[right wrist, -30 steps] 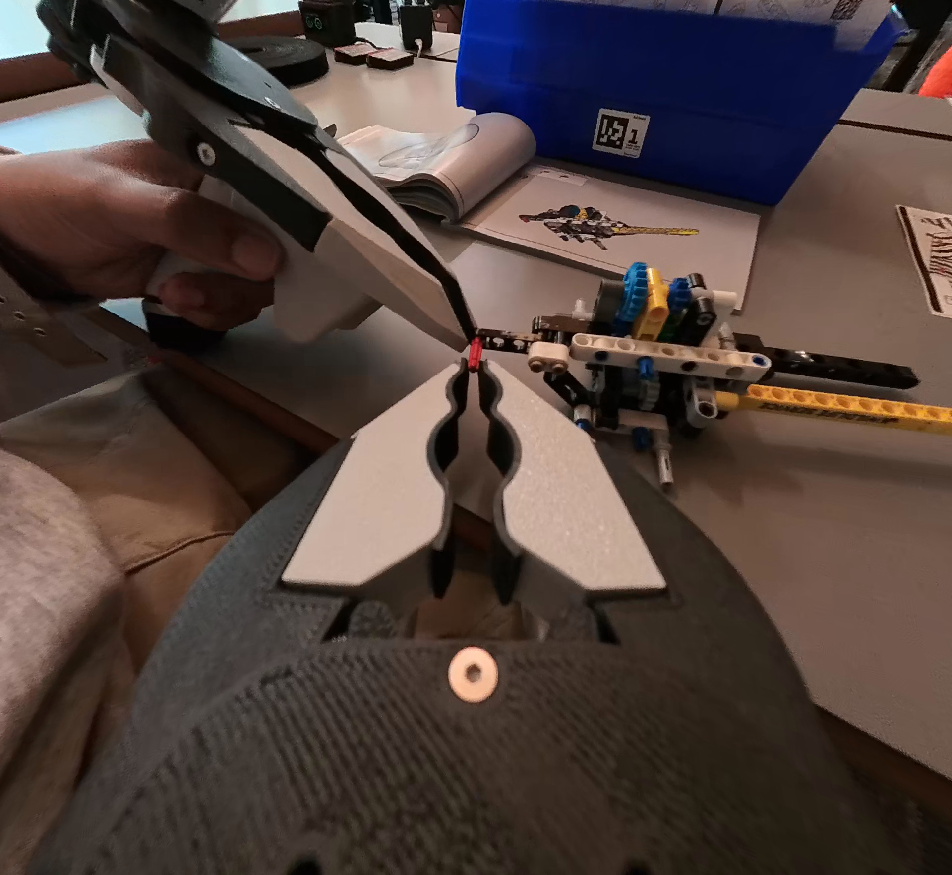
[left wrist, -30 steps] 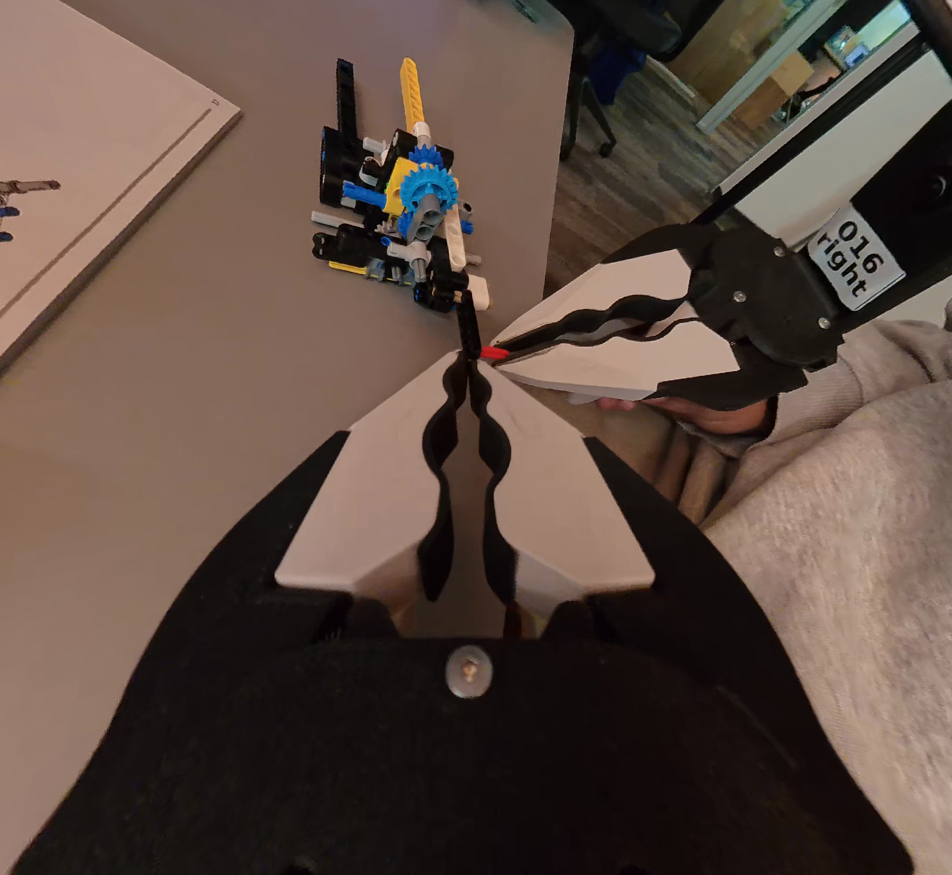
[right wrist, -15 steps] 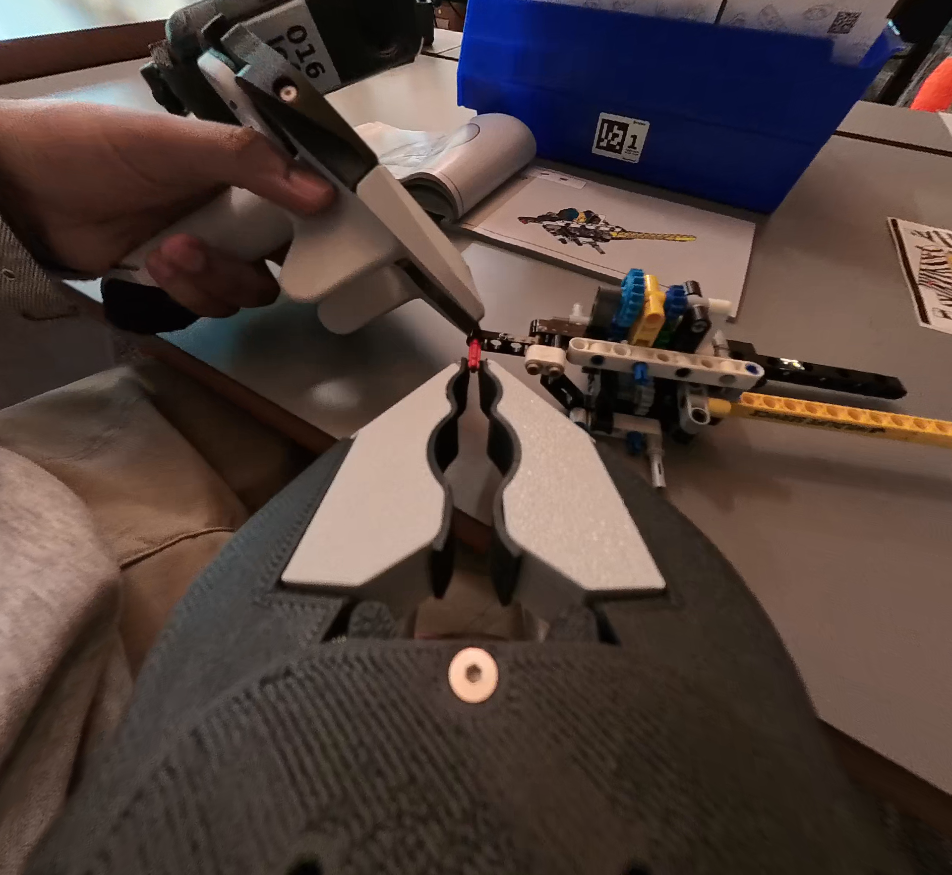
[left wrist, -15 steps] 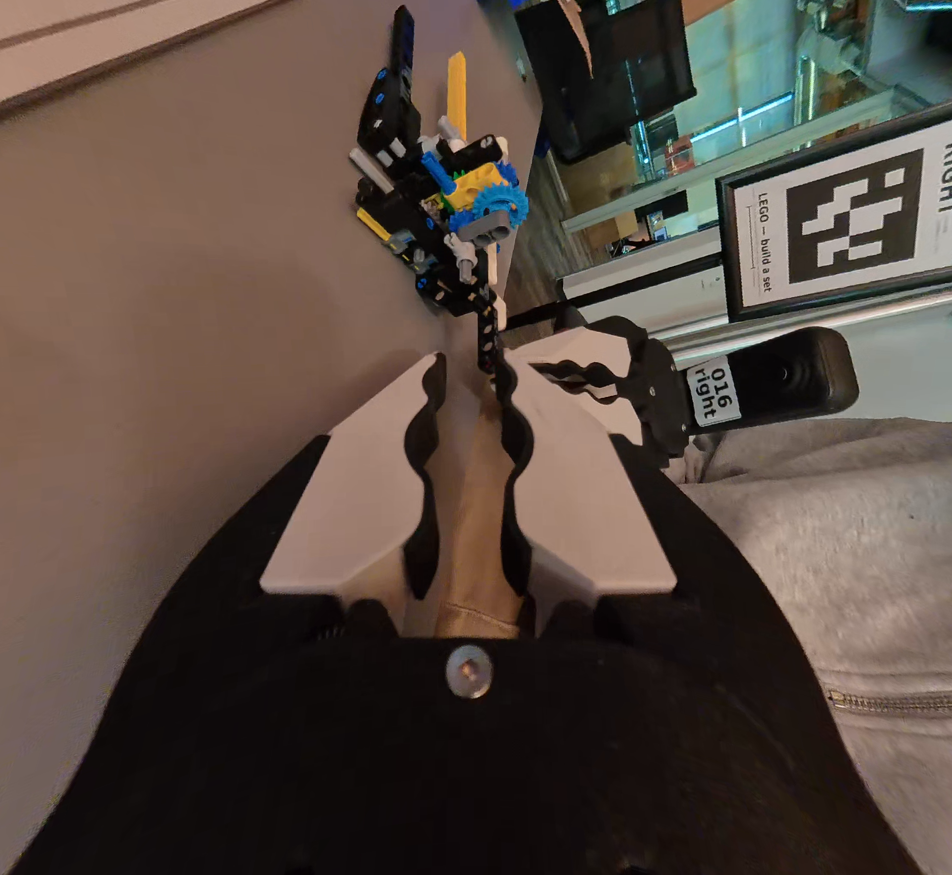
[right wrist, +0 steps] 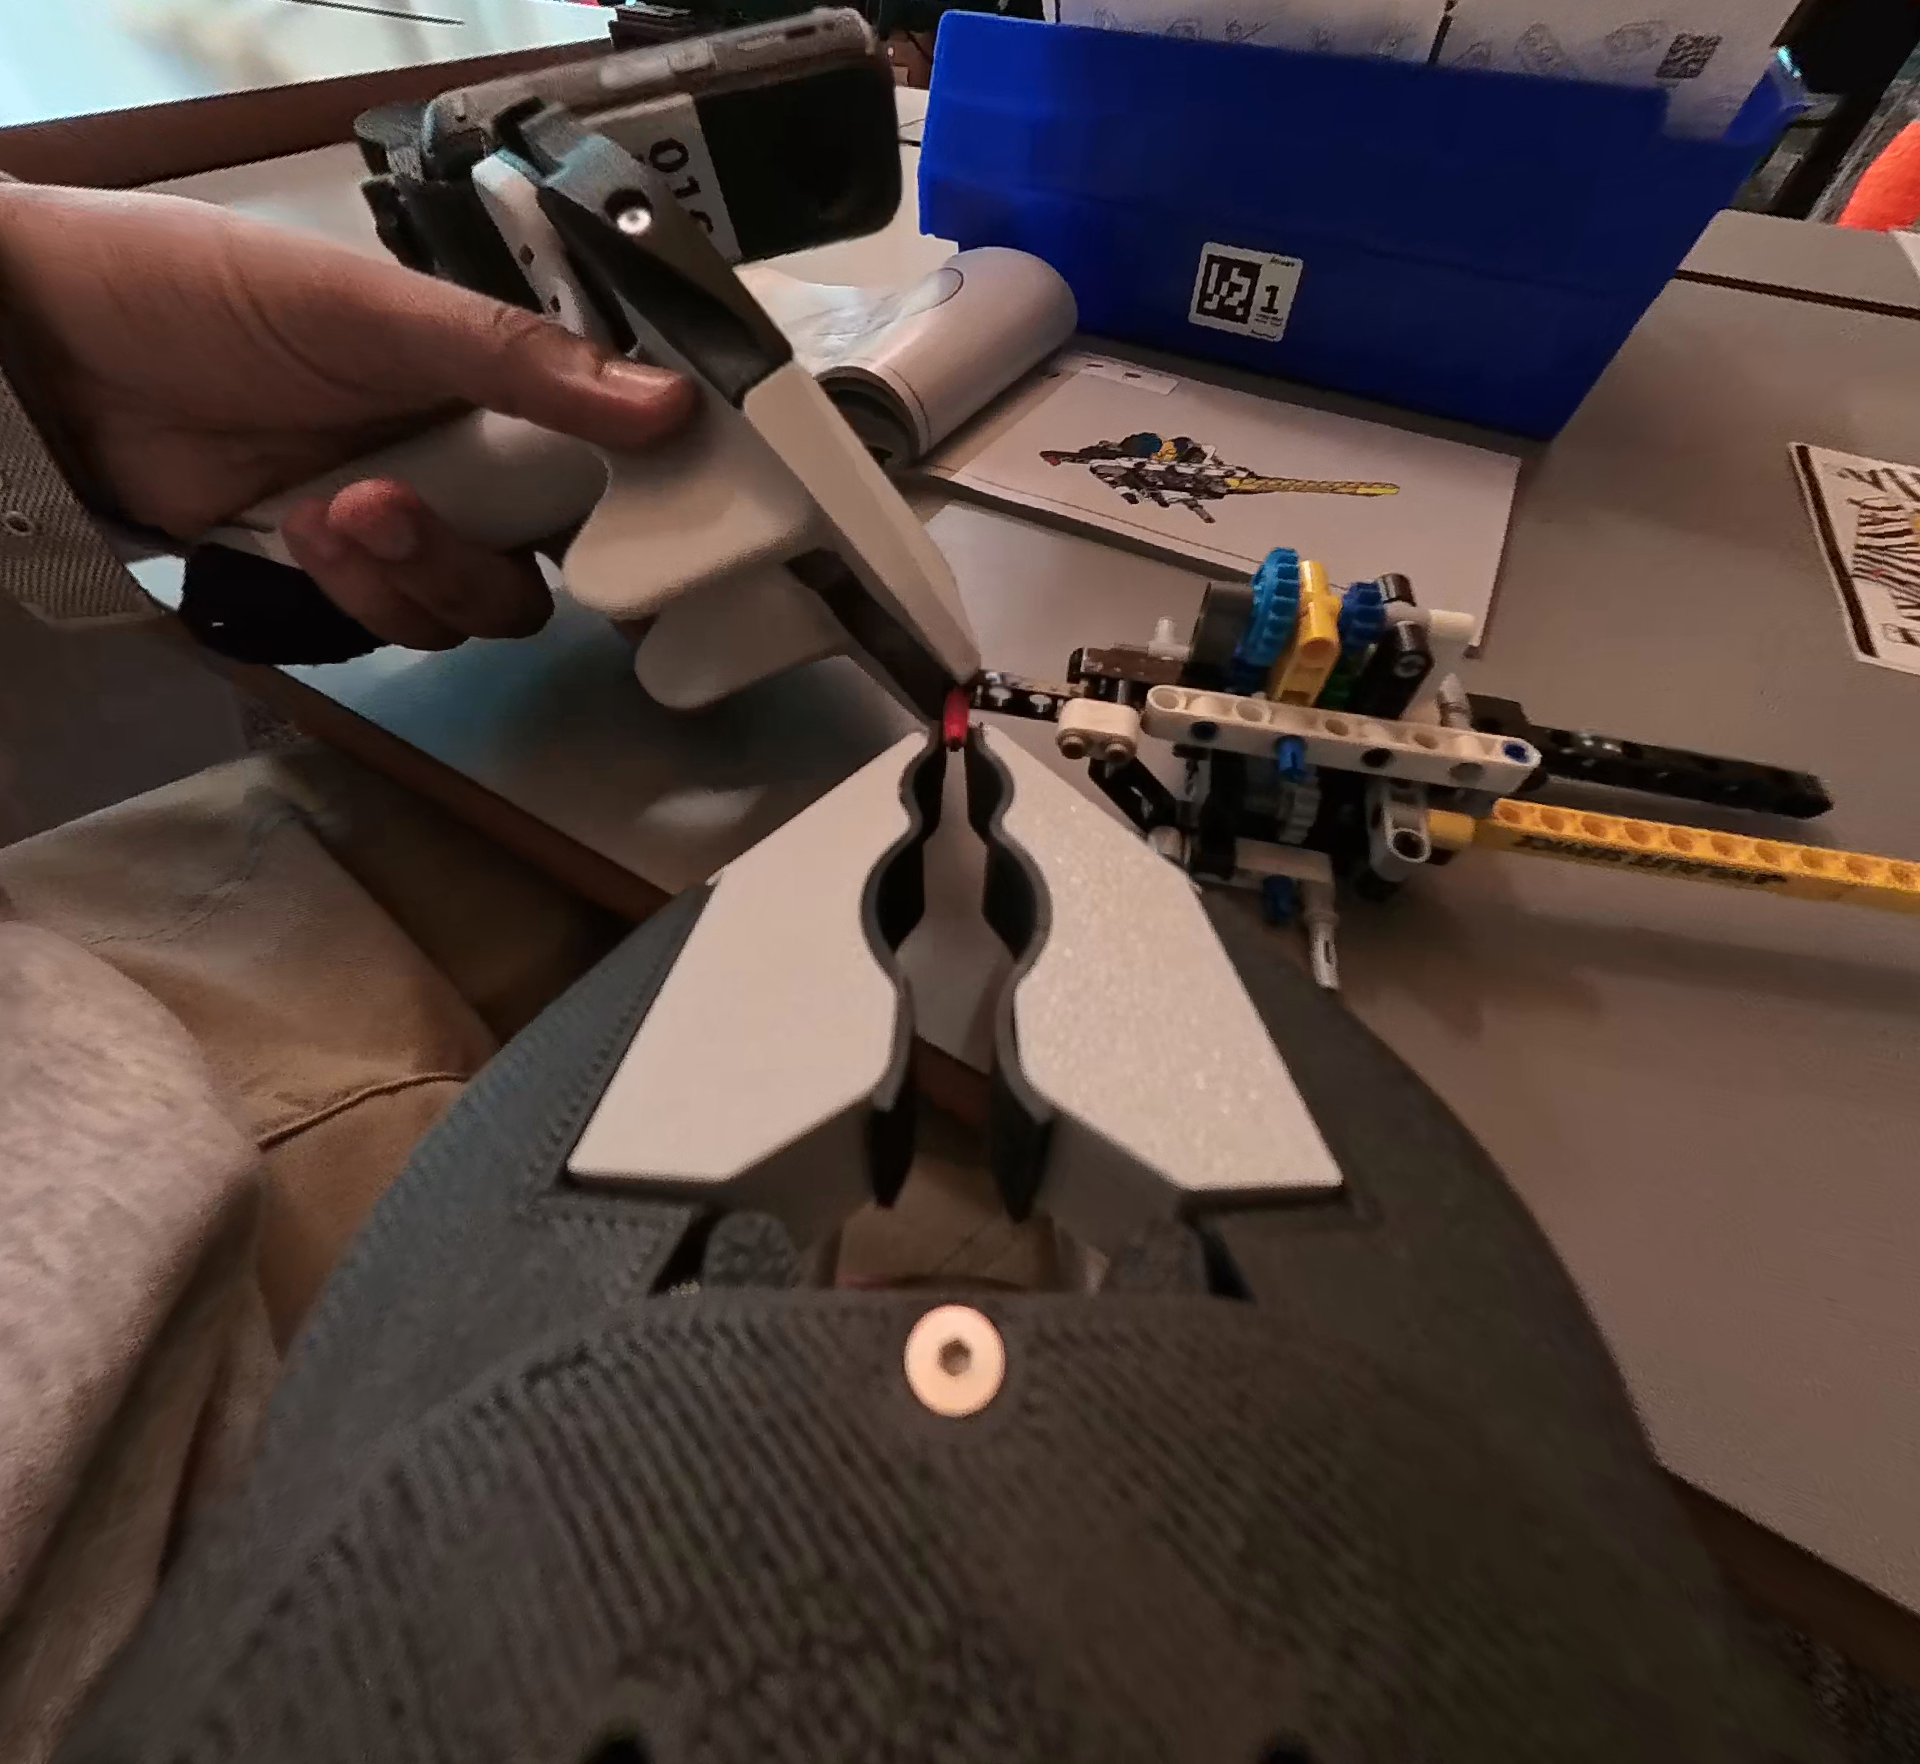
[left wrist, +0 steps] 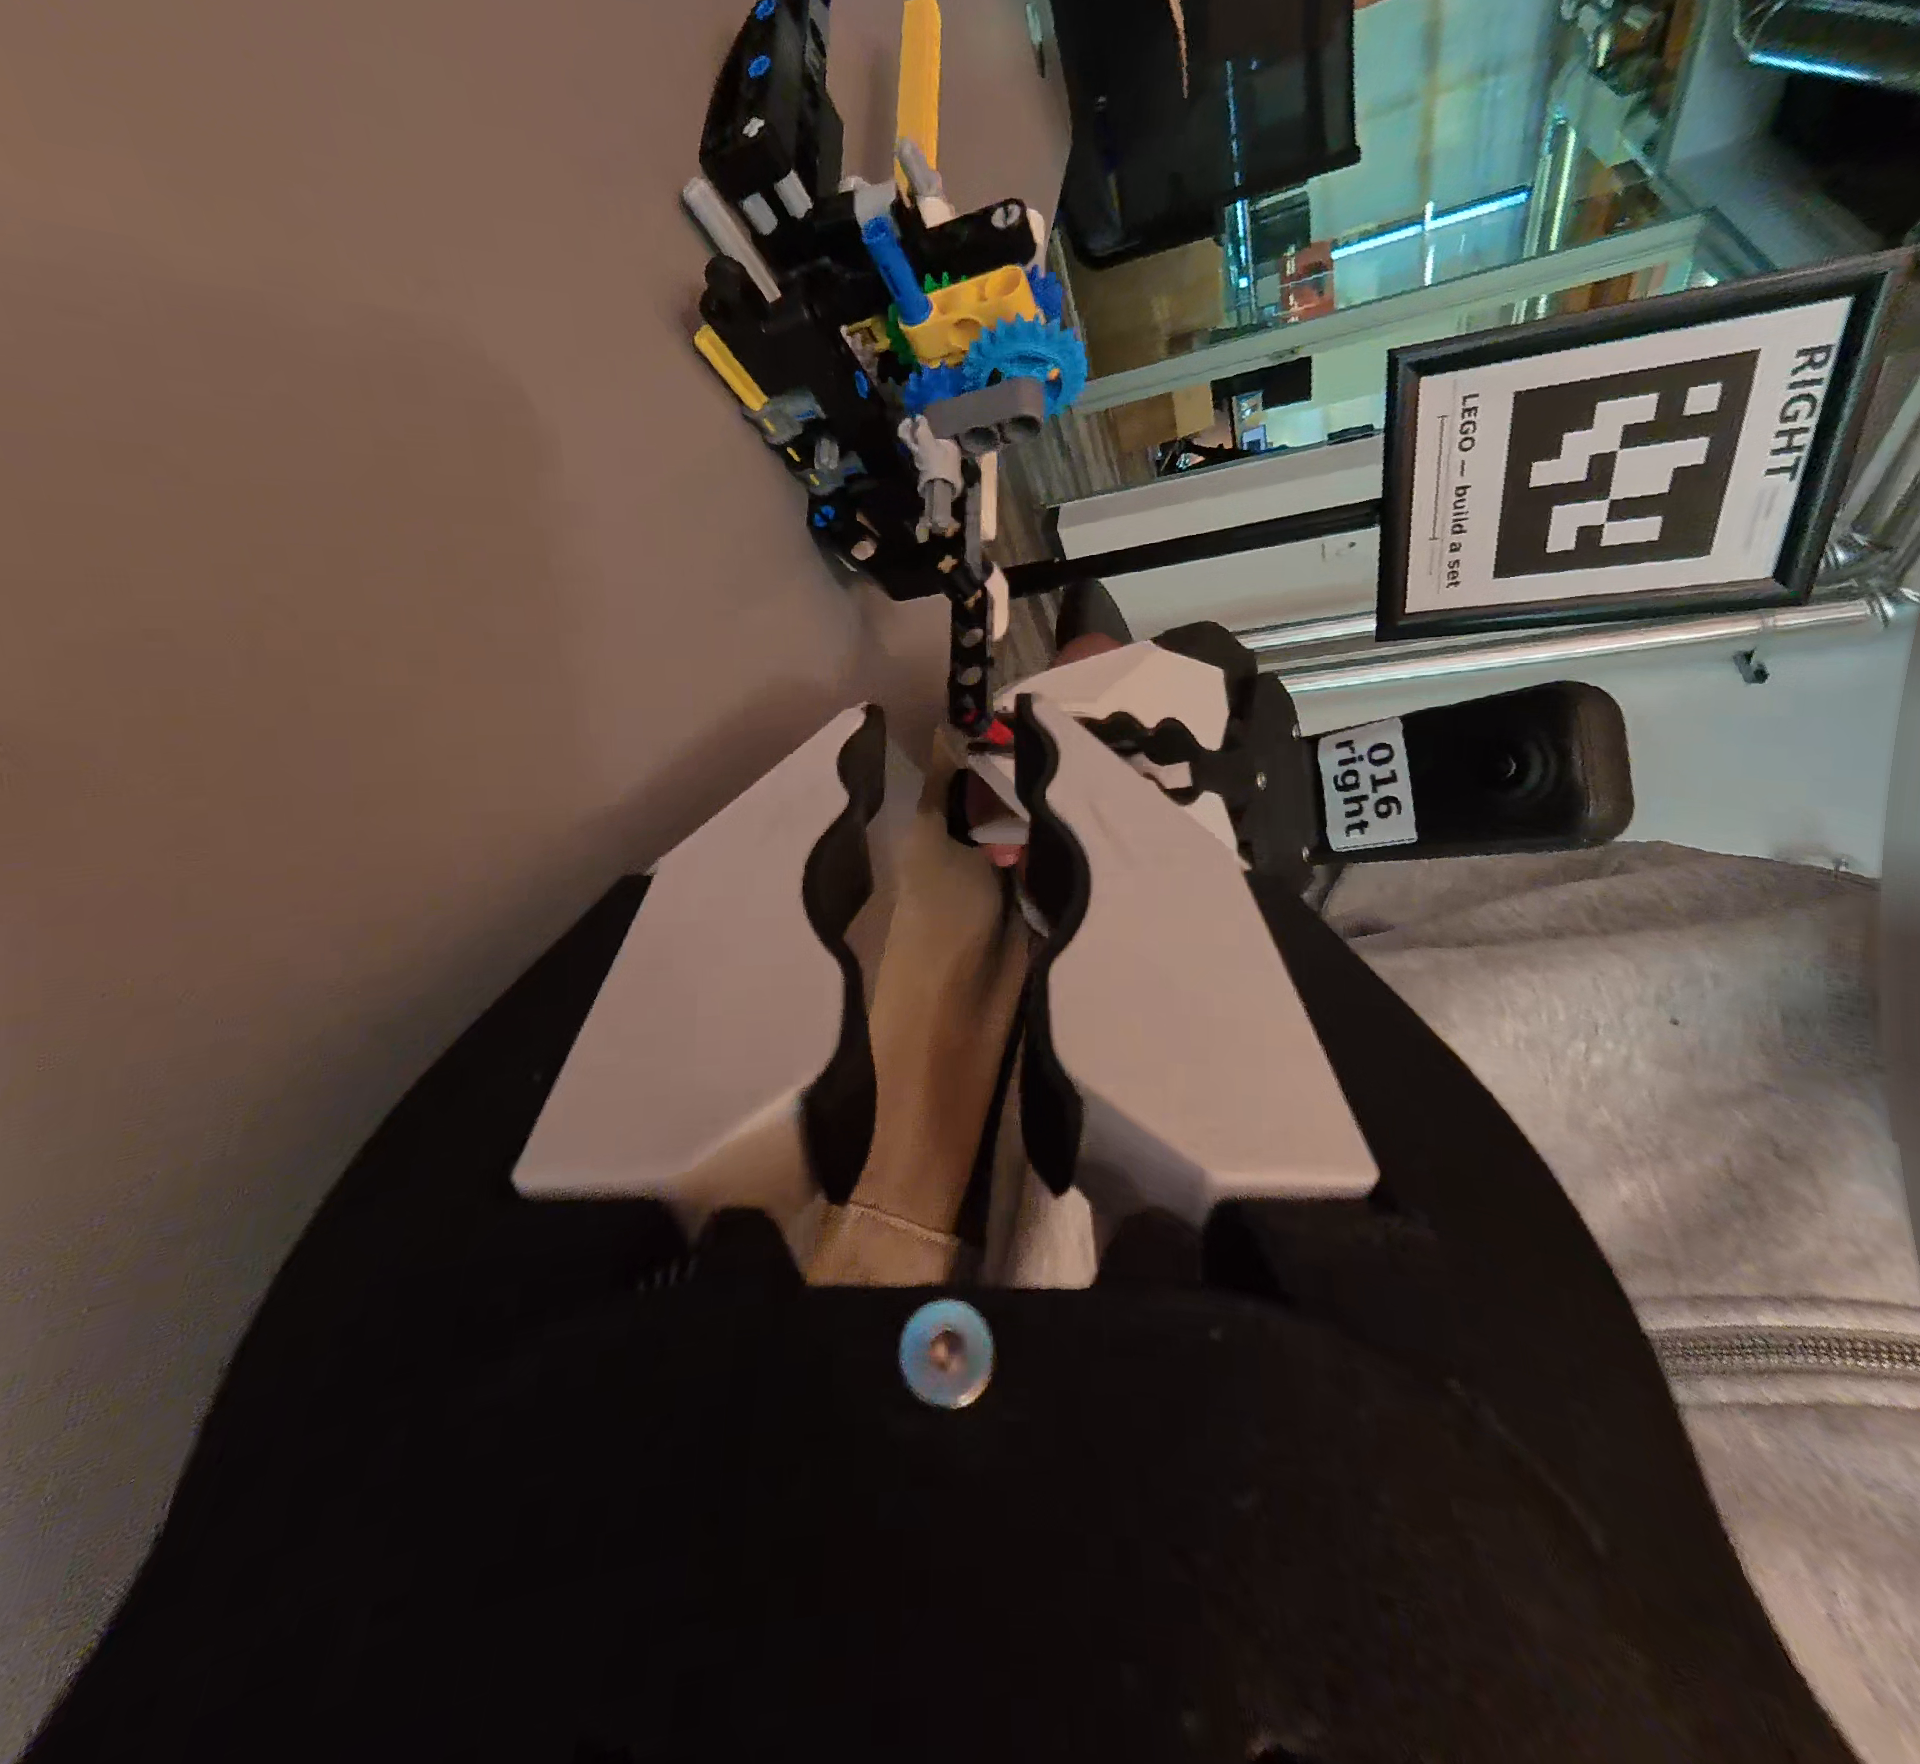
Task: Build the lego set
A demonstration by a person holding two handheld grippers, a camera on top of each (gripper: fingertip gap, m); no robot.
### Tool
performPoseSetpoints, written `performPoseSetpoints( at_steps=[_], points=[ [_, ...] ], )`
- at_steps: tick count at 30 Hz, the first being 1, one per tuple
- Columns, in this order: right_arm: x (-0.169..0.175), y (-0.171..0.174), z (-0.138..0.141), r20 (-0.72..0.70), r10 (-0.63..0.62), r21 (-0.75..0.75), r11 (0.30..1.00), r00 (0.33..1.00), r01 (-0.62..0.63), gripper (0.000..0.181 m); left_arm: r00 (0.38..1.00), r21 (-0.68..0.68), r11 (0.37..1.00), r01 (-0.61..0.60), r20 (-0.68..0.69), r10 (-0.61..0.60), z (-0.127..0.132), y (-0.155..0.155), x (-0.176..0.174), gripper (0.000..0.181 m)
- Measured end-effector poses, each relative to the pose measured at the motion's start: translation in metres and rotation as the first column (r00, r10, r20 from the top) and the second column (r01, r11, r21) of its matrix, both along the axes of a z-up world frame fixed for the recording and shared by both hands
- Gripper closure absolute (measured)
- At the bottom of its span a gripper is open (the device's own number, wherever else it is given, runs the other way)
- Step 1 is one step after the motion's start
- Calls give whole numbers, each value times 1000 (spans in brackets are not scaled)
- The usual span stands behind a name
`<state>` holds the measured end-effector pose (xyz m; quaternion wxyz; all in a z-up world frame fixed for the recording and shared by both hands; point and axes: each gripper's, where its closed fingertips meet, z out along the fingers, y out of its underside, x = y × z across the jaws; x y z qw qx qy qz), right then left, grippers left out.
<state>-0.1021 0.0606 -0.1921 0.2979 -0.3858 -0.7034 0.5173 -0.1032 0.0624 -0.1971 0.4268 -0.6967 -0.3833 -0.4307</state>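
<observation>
Here, left wrist view: left tongs [left wrist: 945, 727] stand parted w/ a clear gap, nothing between them; their right tip lies just beside the thin black beam [left wrist: 971, 644] that sticks out of the lego model [left wrist: 883, 343]. Model sits near the tabletop [left wrist: 364, 467] edge, bare grey surface to its left. Right tongs [left wrist: 1000, 740] come in from the right, tips at the beam's end w/ a small red pin [left wrist: 1000, 732]. A framed marker sign [left wrist: 1621, 457] stands beyond the edge.

Right wrist view: right tongs [right wrist: 954, 746] nearly closed, pinching the red pin [right wrist: 953, 715] at the very tips, pin touching or just short of the beam [right wrist: 1013, 691] end; can't tell which. Left tongs [right wrist: 961, 665], held by a hand [right wrist: 312, 426], angle down onto the same spot, crowding it. Model [right wrist: 1320, 717] lies on grey tabletop [right wrist: 1558, 1091] close to the near edge, its yellow beam [right wrist: 1683, 857] running right. Behind: open instruction booklet [right wrist: 1226, 478], blue bin [right wrist: 1340, 228].
</observation>
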Motion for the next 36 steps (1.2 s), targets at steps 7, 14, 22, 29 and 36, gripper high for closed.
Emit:
performPoseSetpoints(
  at_steps=[7,14,22,29,36],
  points=[
    [-1,1,0,0,-2,-5,1000,1000,2,179,997,46,999,2,83,-5,4,0,-1,169],
    [-2,1,-1,-1,0,2,1000,1000,0,179,994,69,998,1,110,-9,6,2,-3,168],
    [0,-1,-2,-13,1,42,999,1000,-1,179,993,64,998,16,114,-24,4,1,-1,171],
    [0,0,-3,-10,-15,67,998,1000,16,179,993,85,996,-13,117,3,5,2,-1,172],
    [2,3,-2,29,-23,41,999,999,21,179,990,111,986,-122,84,113,6,6,0,173]
  ],
)
